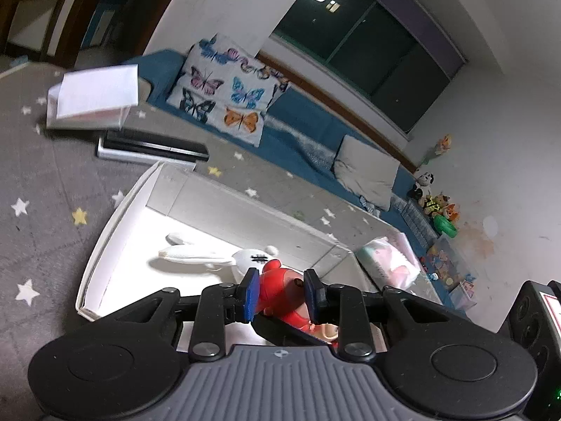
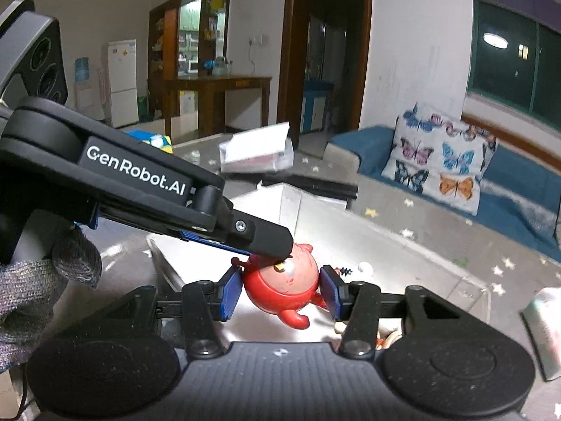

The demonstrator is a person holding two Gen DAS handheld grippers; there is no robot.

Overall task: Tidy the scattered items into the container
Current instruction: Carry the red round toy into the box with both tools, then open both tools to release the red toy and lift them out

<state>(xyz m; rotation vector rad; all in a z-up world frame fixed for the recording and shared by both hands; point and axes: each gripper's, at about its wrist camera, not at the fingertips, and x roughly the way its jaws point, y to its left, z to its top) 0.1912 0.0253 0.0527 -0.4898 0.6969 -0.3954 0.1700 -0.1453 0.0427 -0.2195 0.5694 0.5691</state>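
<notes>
A red round toy figure (image 1: pixel 284 282) sits between the blue pads of my left gripper (image 1: pixel 282 289), which is shut on it above the white open box (image 1: pixel 115 217). A white bunny toy (image 1: pixel 210 256) lies inside the box. In the right wrist view the same red toy (image 2: pixel 280 280) sits between my right gripper's (image 2: pixel 280 289) blue pads (image 2: pixel 231 289), which stand close at its sides; contact is unclear. The left gripper's fingers (image 2: pixel 259 235) reach in from the left and press the toy's top.
A white paper packet (image 1: pixel 94 94) and a black-and-white flat device (image 1: pixel 150 149) lie on the grey star rug. A blue sofa with a butterfly pillow (image 1: pixel 228 94) runs behind. A plastic-wrapped pack (image 1: pixel 389 259) and a toy bin (image 1: pixel 445 259) are at right.
</notes>
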